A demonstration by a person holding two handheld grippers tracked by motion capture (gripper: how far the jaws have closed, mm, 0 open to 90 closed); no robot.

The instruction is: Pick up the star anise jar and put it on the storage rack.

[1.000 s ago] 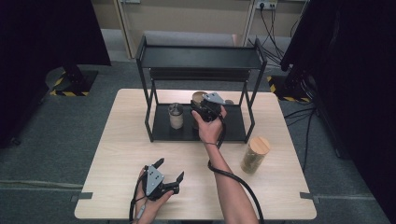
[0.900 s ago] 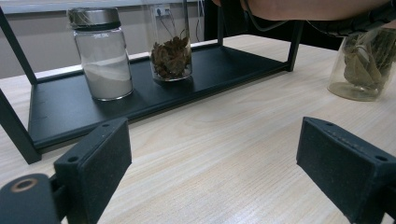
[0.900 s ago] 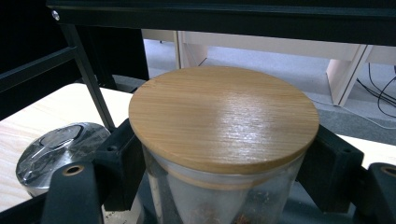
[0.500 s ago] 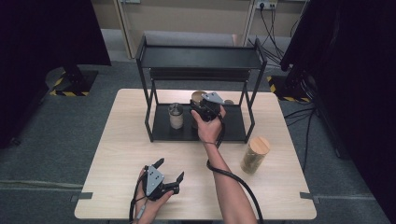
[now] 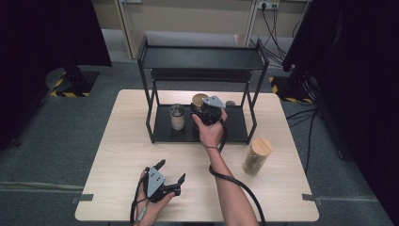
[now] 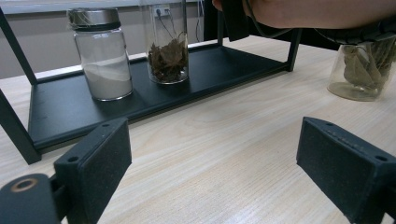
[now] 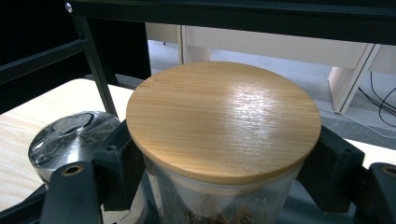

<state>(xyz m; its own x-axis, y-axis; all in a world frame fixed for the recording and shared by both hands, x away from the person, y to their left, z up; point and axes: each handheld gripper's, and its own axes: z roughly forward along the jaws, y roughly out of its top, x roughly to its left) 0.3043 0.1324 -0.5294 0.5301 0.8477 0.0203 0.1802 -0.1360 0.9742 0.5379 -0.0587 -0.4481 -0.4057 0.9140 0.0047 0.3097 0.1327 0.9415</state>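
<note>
High view: right gripper (image 5: pixel 203 109) stays clamped on jar (image 5: pixel 199 100).

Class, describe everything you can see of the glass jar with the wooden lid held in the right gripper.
The jar is clear glass with a round, pale wooden lid showing fine grain and a sheen. Brown dried leaves lie inside. It stands upright on the black rack's lower shelf, beside a metal-capped jar. The right gripper is shut on it, jaws pressing the glass just under the lid.

I see a wooden table (image 5: pixel 117 155) mid-frame on grey carpet, bearing a black rack (image 5: pixel 200 59) at upper centre. On its lower shelf (image 5: pixel 235 129): a metal-lidded jar (image 5: pixel 177 116) at left, a wood-lidded jar (image 5: pixel 199 100) beside it. Another jar (image 5: pixel 257 156) stands at right.
</note>
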